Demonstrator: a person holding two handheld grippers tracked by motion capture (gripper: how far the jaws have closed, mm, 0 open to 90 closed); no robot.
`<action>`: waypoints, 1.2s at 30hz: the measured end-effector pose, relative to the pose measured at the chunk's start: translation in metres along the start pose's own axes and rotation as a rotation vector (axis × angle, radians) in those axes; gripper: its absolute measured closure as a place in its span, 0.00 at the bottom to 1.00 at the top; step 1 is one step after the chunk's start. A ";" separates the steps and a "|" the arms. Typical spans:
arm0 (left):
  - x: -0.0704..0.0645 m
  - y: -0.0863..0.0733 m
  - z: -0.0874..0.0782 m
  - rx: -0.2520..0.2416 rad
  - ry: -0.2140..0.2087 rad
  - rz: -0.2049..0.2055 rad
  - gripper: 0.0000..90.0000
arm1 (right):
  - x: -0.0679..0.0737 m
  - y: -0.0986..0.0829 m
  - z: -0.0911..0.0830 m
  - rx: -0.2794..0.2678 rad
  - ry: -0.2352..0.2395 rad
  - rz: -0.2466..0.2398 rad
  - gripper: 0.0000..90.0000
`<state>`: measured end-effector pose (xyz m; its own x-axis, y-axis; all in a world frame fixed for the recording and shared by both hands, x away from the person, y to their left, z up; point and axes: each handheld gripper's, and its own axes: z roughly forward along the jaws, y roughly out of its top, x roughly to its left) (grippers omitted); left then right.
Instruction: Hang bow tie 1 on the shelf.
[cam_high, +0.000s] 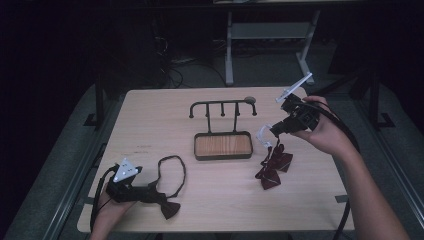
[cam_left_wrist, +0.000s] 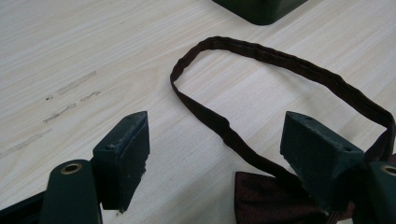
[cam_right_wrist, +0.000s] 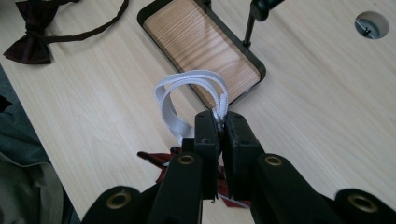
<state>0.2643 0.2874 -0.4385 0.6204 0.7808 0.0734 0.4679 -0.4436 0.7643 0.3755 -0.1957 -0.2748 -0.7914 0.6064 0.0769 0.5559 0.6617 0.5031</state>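
Item one, near edge of the desk (cam_high: 220, 200): left gripper (cam_high: 150, 192), held low at the front left corner, fingers (cam_left_wrist: 123, 156) spread wide and released, straddling a dark maroon bow tie (cam_high: 170, 209) that lies flat on the wood. In the left gripper view one finger stands clear to the side of the bow, the other sits over its end; whether it touches the cloth cannot be told. Its dark neck strap (cam_high: 172, 172) runs out in a loop toward the middle of the desk. Item two, right of centre: a second bow tie (cam_high: 272, 170), red with light stripes, resting on the desk just beside the tray. Its white elastic strap (cam_right_wrist: 187, 88) rises from it in a loop. Item three, above that bow: right gripper (cam_high: 272, 131), fingers clenched on the white strap, pinching it at the tips. Item four, middle of the desk: a dark-rimmed tray (cam_high: 196, 150) with a wooden floor, carrying an upright black rack (cam_high: 222, 103) with several hooks. Item five, far edge: a round cable hole (cam_high: 248, 99).
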 end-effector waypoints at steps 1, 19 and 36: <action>0.000 0.000 0.000 0.000 0.001 0.001 0.27 | 0.000 0.001 0.000 -0.001 -0.002 -0.001 0.94; 0.001 0.001 0.000 -0.004 -0.003 0.002 0.27 | 0.005 0.021 -0.008 0.003 -0.024 -0.029 0.94; 0.002 0.002 0.000 -0.007 -0.004 0.003 0.27 | 0.001 0.035 -0.011 0.016 -0.045 -0.031 0.94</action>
<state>0.2660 0.2879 -0.4367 0.6242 0.7778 0.0733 0.4616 -0.4429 0.7686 0.3912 -0.1762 -0.2476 -0.7966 0.6041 0.0225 0.5353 0.6875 0.4908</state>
